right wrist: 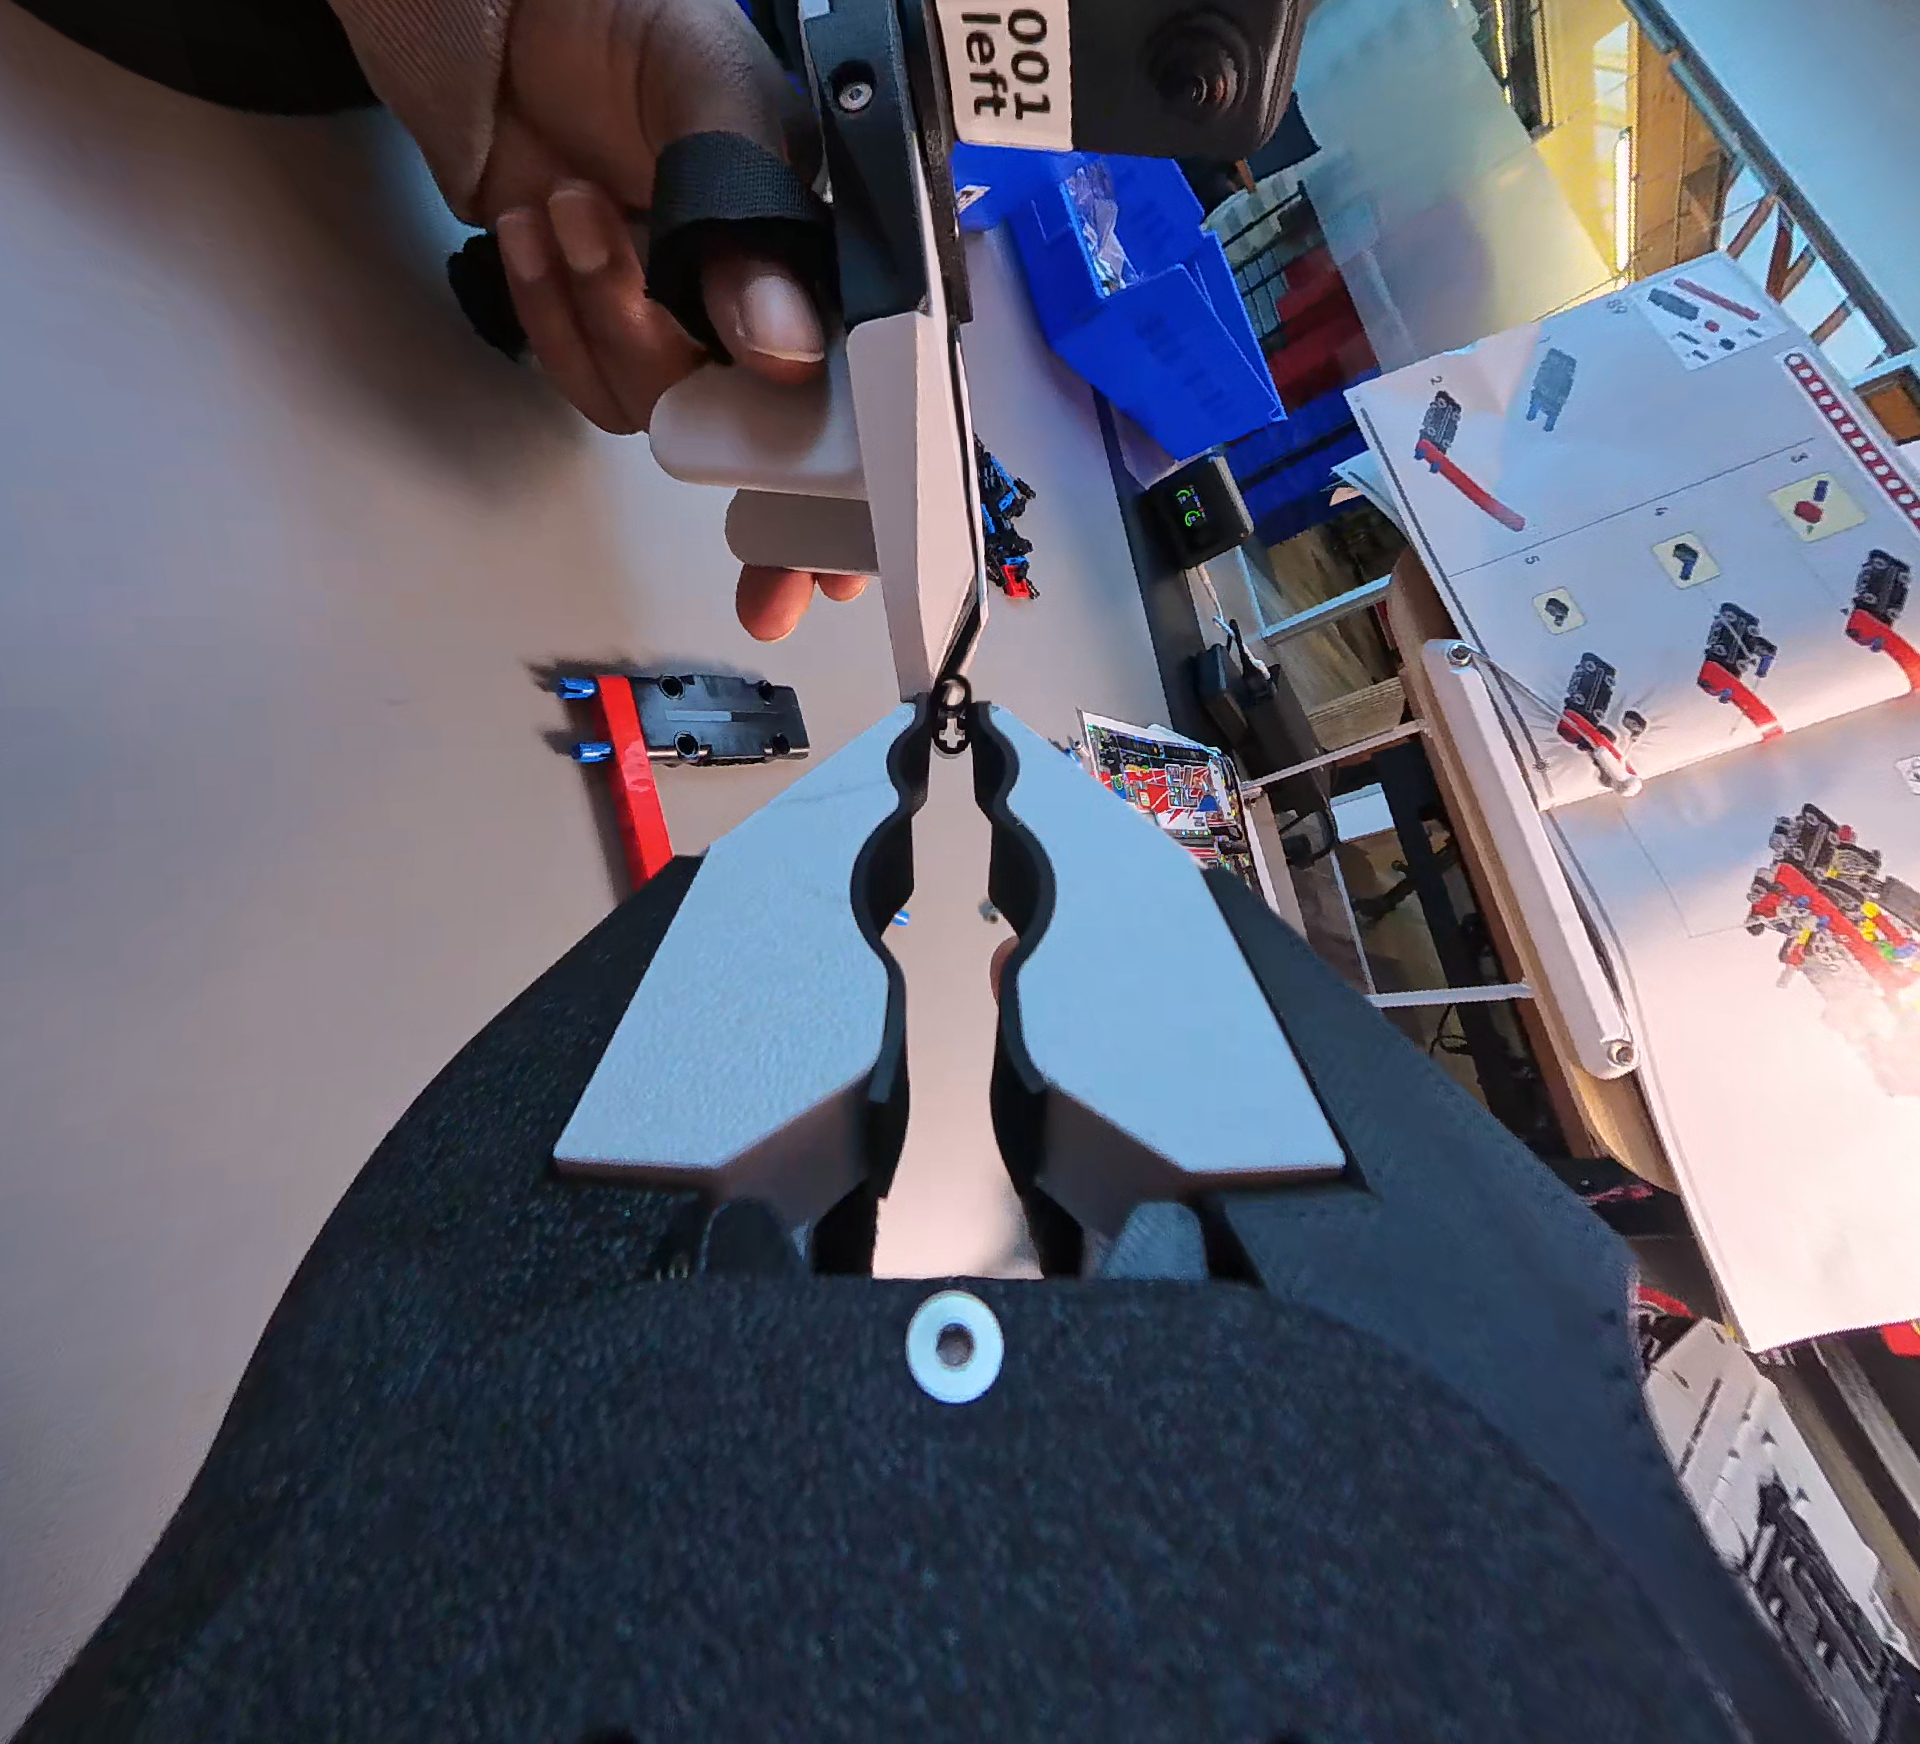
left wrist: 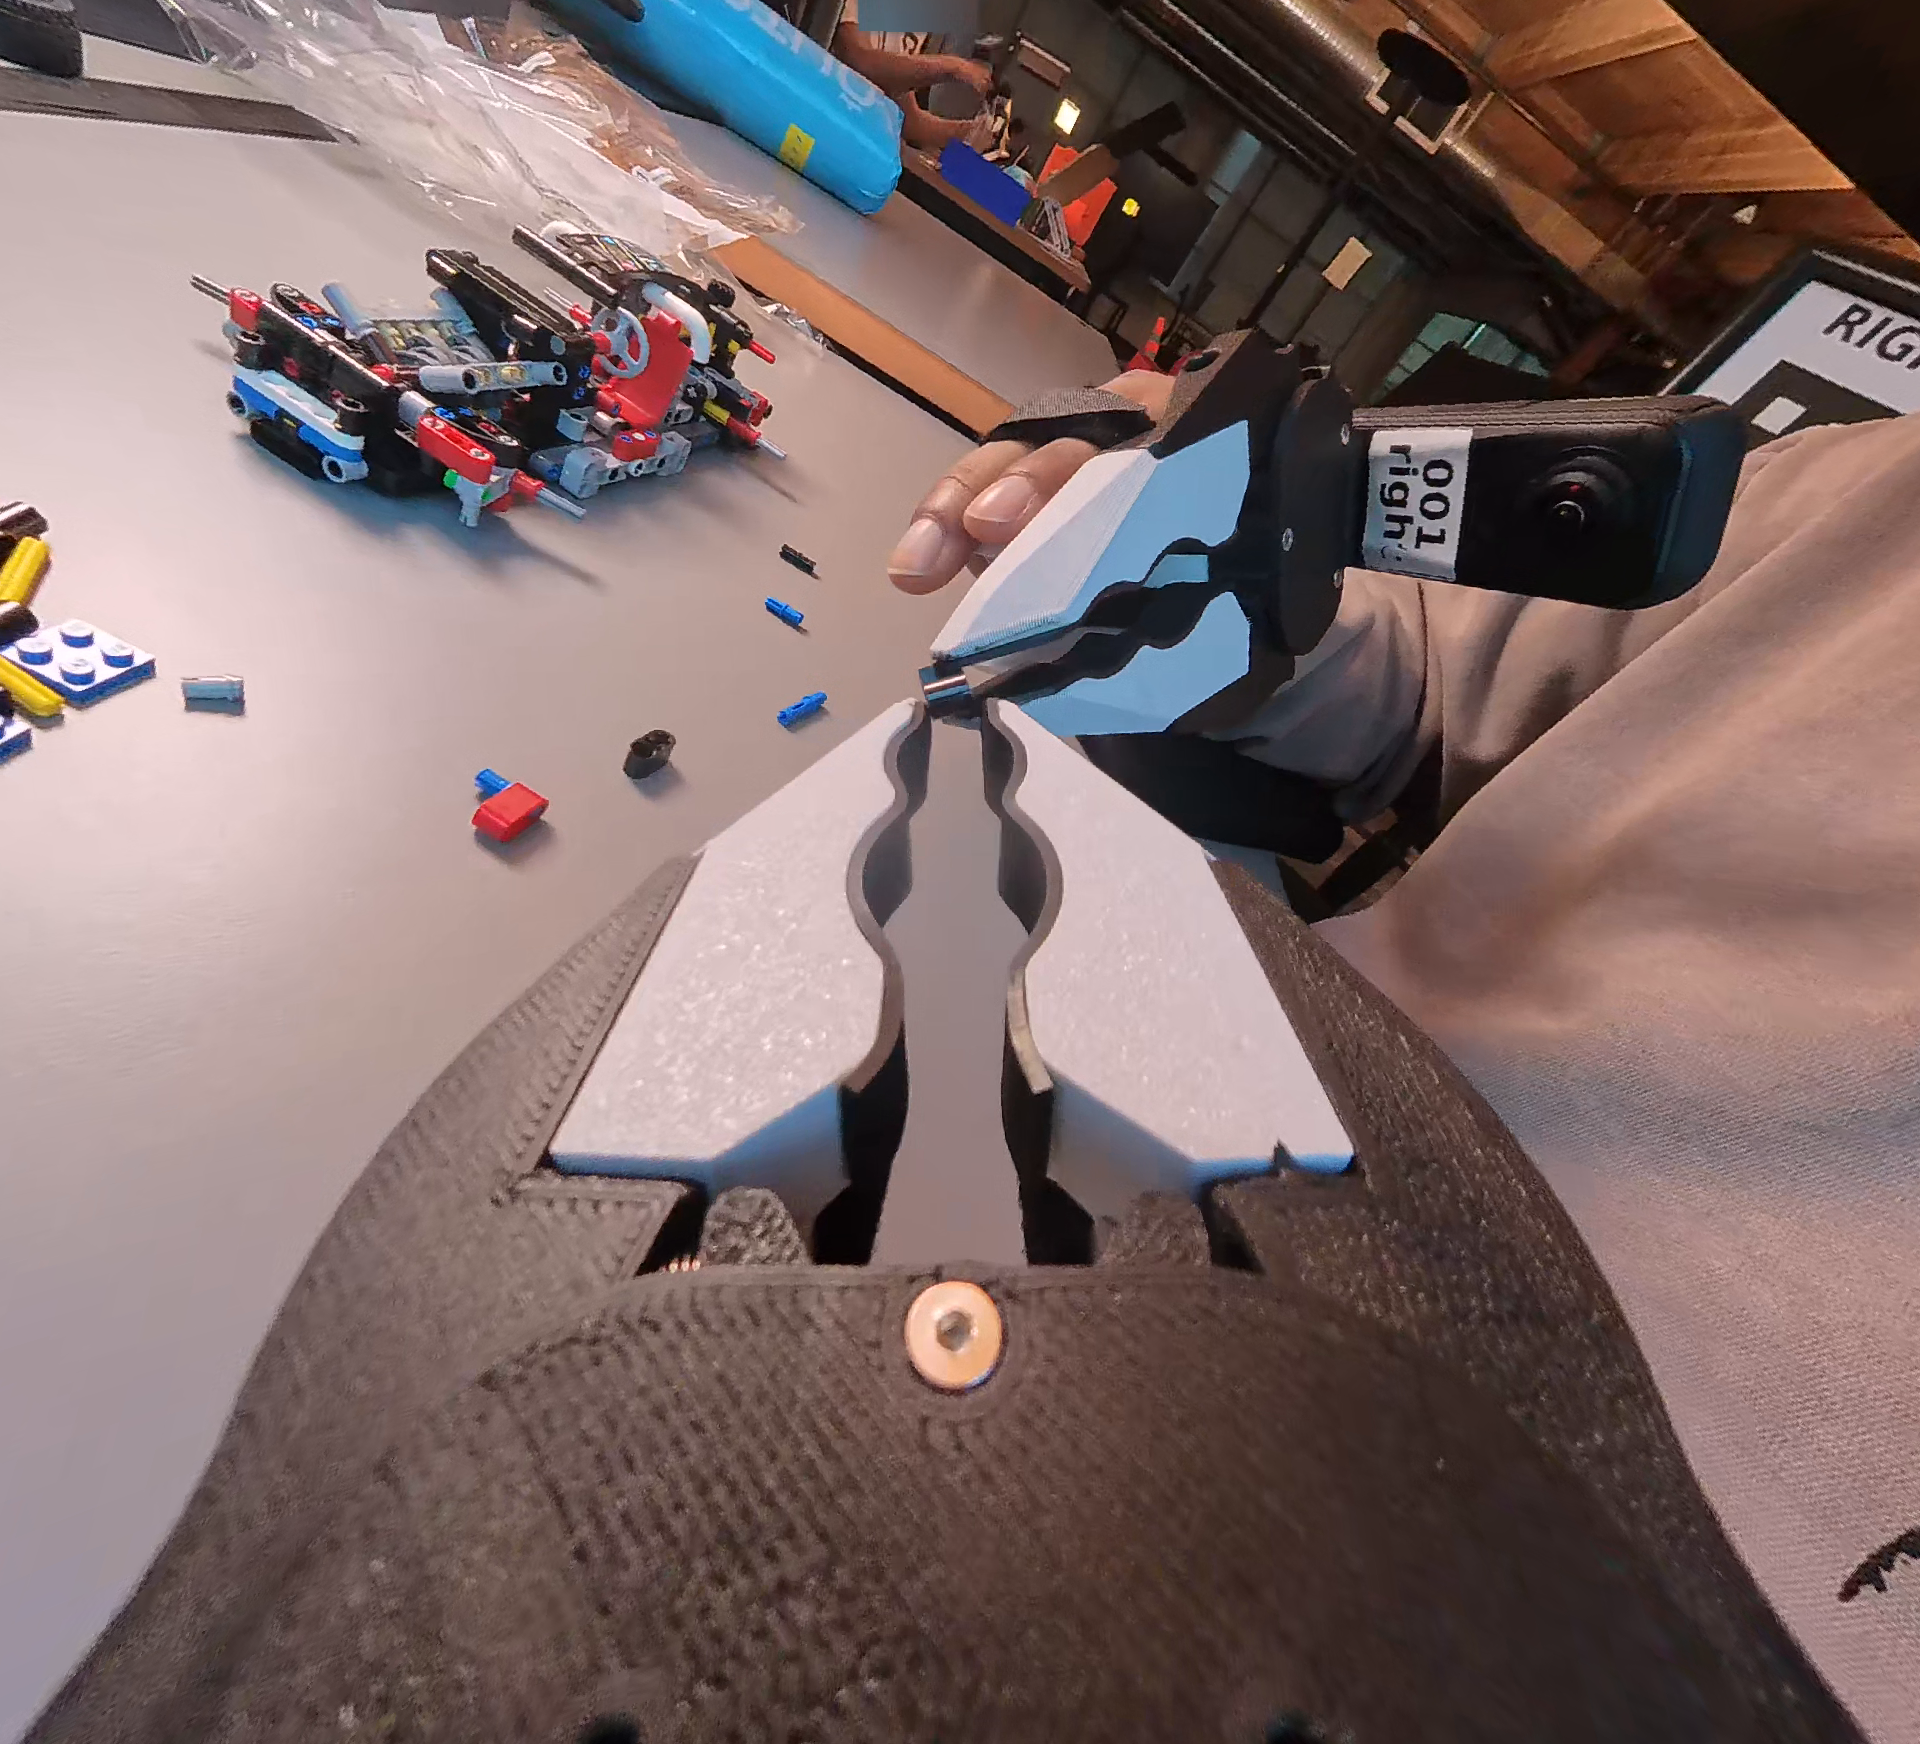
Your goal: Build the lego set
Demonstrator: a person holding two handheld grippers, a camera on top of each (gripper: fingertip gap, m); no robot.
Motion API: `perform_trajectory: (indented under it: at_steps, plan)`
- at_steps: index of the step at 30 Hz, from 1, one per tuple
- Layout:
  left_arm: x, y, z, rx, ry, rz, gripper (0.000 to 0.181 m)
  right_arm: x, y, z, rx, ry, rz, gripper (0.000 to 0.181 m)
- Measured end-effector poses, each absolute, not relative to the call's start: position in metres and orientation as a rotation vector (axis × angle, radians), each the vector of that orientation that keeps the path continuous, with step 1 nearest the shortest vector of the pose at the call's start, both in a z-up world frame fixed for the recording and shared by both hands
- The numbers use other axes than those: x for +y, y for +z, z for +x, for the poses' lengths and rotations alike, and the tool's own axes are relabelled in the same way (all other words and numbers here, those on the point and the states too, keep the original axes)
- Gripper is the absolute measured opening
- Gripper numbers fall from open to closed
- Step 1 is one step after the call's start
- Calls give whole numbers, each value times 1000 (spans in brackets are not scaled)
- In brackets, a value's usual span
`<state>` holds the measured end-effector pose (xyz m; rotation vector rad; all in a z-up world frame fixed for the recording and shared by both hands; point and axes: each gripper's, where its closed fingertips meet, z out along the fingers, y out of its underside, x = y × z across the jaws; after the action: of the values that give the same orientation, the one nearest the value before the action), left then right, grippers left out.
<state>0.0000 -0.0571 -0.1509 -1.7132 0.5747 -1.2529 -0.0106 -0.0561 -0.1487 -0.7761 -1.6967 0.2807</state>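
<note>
Small black connector [right wrist: 951,720] pinched between both grippers' near-closed tips

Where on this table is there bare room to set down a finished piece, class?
Bare grey table lies between the small red piece and the left claw. Crowded: around the half-built car and the loose blue pins.

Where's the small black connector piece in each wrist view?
Left wrist view: small black connector piece just above centre, pinched by the right gripper coming in from the right, at the left gripper tips.
Right wrist view: just above centre, between that view's own tips, cross hole facing the camera.
Shared landmark: the two grippers' tips meet at the piece in both views.
</note>
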Motion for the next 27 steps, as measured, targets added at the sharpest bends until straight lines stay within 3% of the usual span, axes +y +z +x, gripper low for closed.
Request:
perform_trajectory:
  at_steps: [14, 19, 27]
  plan:
    - [-57, -138, -5, 549, -1280, -1647, 0, -55, -130, -9, -1579, 396, -804, 5]
    - [-59, -132, -5, 577, -1239, -1606, 16, -58, -133, -9, -1582, 444, -833, 5]
    - [-65, -132, 0, 660, -1187, -1585, 10, -68, -135, -11, -1591, 543, -851, 5]
